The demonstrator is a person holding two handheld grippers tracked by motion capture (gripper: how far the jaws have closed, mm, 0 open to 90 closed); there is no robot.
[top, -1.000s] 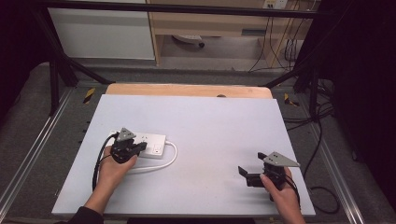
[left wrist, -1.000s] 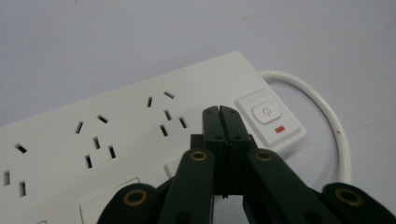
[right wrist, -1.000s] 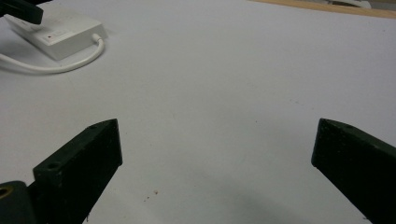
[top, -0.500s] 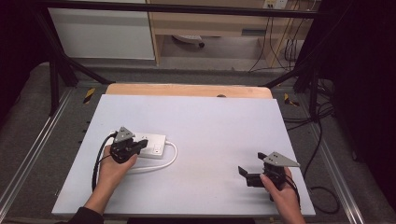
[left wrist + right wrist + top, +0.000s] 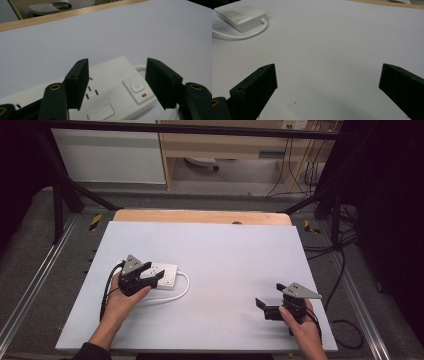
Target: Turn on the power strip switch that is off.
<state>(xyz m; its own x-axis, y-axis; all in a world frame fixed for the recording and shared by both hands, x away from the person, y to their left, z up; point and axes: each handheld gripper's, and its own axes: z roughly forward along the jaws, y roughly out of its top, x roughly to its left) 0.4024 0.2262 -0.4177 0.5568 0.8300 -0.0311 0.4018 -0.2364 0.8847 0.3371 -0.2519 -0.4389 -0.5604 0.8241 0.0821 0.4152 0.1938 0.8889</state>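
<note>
A white power strip (image 5: 166, 275) lies flat on the white table (image 5: 225, 255), left of the middle, and its white cable (image 5: 179, 294) loops back toward the person. My left gripper (image 5: 154, 271) hovers over the strip's switch end. Its jaws have just been opening and now stand apart, with nothing pressed between them. In the left gripper view the sockets, the power button (image 5: 136, 87) and a red mark (image 5: 143, 95) on the power strip (image 5: 110, 77) sit below the left gripper (image 5: 117, 65). My right gripper (image 5: 270, 296) rests open near the front right, over bare table.
A wooden strip (image 5: 200, 216) runs along the table's far edge. Black frame posts (image 5: 60, 195) and floor cables (image 5: 345, 265) flank the table. In the right gripper view the power strip (image 5: 242, 16) and its cable (image 5: 239, 36) lie far off at the upper left of the right gripper (image 5: 328, 70).
The left gripper's jaws, shut together over the strip before, now stand apart. Neither hand has shifted, and the strip lies where it was.
</note>
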